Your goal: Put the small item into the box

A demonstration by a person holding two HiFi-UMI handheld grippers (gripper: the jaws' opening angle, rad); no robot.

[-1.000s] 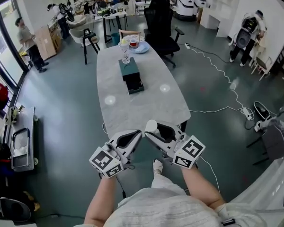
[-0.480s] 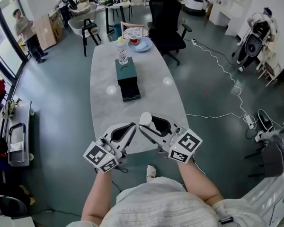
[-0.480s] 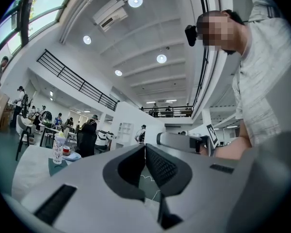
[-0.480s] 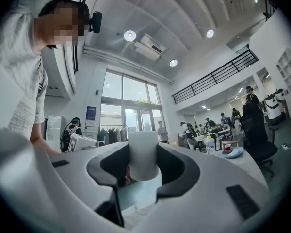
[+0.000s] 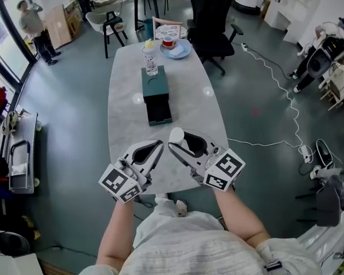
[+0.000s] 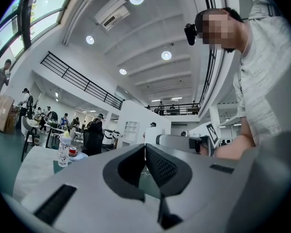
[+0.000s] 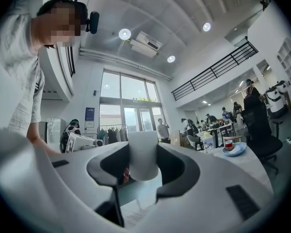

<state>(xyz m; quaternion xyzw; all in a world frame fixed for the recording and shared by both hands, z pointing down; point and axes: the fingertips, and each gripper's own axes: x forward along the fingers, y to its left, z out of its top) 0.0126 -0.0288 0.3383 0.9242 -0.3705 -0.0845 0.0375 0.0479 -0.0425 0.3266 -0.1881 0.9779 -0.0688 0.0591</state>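
Observation:
My right gripper is shut on a small white cylinder, which fills the gap between its jaws in the right gripper view. It hovers over the near end of the long grey table. My left gripper sits just left of it, shut with nothing between its jaws. The dark green box lies at mid-table, lengthwise, with its drawer pulled out toward me. Both grippers are well short of the box.
Beyond the box stand a clear bottle and a blue plate with a red cup. A black office chair is at the table's far right, other chairs and people farther back. A white cable runs over the floor on the right.
The view has moved forward: the table and box sit nearer and lower in the head view. Both grippers now hang over the table's near end, the right still closed on the white cylinder.

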